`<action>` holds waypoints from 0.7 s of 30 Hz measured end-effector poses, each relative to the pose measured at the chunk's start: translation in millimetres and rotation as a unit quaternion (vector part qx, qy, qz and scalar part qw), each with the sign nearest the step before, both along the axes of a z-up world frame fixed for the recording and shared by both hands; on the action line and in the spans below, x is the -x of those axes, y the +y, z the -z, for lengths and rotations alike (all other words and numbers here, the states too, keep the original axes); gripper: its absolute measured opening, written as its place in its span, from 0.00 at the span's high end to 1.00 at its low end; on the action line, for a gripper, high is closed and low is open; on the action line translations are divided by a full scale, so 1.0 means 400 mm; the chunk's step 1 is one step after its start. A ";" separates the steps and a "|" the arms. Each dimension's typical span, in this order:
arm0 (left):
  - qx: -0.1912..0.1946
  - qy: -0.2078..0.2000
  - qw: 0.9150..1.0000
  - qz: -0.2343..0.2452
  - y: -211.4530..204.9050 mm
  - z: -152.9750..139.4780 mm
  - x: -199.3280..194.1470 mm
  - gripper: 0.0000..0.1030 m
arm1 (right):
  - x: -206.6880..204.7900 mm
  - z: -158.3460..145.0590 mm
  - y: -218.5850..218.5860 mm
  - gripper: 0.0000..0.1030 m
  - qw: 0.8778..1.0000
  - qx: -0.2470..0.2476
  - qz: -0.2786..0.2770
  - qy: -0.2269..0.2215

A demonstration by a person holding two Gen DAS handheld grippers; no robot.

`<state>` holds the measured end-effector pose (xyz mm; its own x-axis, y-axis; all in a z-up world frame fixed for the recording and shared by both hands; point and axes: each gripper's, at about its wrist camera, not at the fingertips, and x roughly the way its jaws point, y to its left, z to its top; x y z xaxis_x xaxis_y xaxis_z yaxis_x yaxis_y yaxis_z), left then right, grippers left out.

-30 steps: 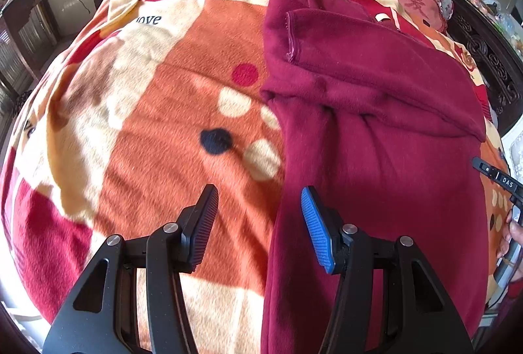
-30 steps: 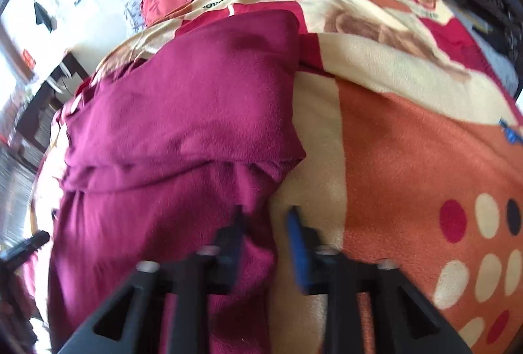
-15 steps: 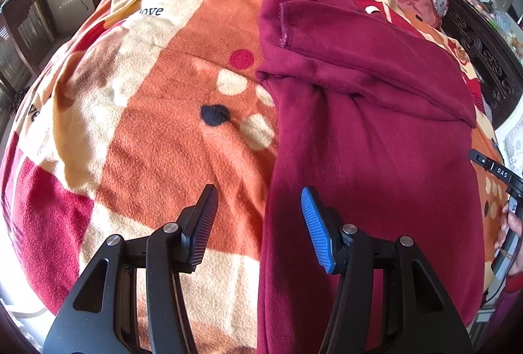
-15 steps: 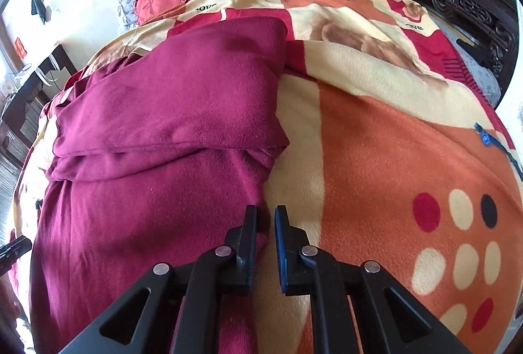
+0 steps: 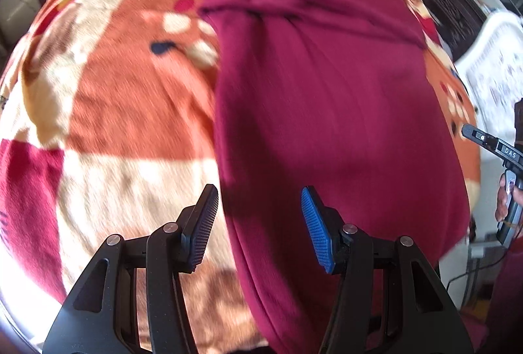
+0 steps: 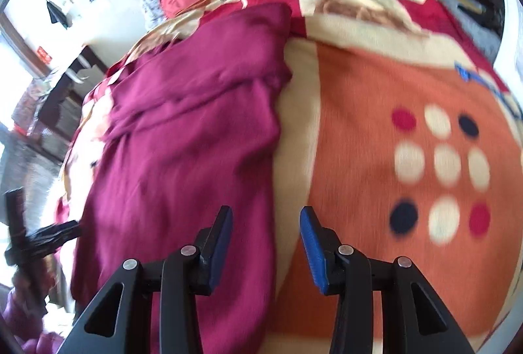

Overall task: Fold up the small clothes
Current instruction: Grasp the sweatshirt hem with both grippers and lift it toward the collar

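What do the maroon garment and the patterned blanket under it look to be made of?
Maroon garment: looks like soft knit or fleece, matte; it drapes in soft folds and shows a stitched hem near its top edge. Patterned blanket: seems plush fleece with a printed orange, cream and red design; its surface looks fuzzy. Motion blur leaves the exact fibre of both open.
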<state>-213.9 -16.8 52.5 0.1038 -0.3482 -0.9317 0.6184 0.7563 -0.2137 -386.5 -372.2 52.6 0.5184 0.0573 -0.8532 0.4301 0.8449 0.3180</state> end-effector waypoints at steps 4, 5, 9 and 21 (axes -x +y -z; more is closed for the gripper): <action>0.000 0.024 1.000 0.019 0.016 0.008 0.037 0.49 | 0.100 0.012 0.045 0.60 1.000 -0.021 -0.006 0.011; 0.002 0.029 0.999 0.020 0.021 0.012 0.044 0.49 | 0.116 0.017 0.051 0.59 1.000 -0.028 -0.005 0.011; 0.005 0.056 0.998 0.012 0.048 0.023 0.059 0.49 | 0.182 0.058 0.096 0.57 0.997 -0.069 -0.012 0.014; 0.028 0.106 0.994 -0.019 0.114 0.038 0.094 0.49 | 0.210 0.094 0.155 0.55 0.994 -0.110 -0.006 0.005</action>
<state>-251.4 28.8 37.2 -0.0780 -0.4003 -0.9131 0.5261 0.7614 -0.3788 -470.6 -310.3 15.0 0.5072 0.2490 -0.8251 0.4247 0.7608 0.4907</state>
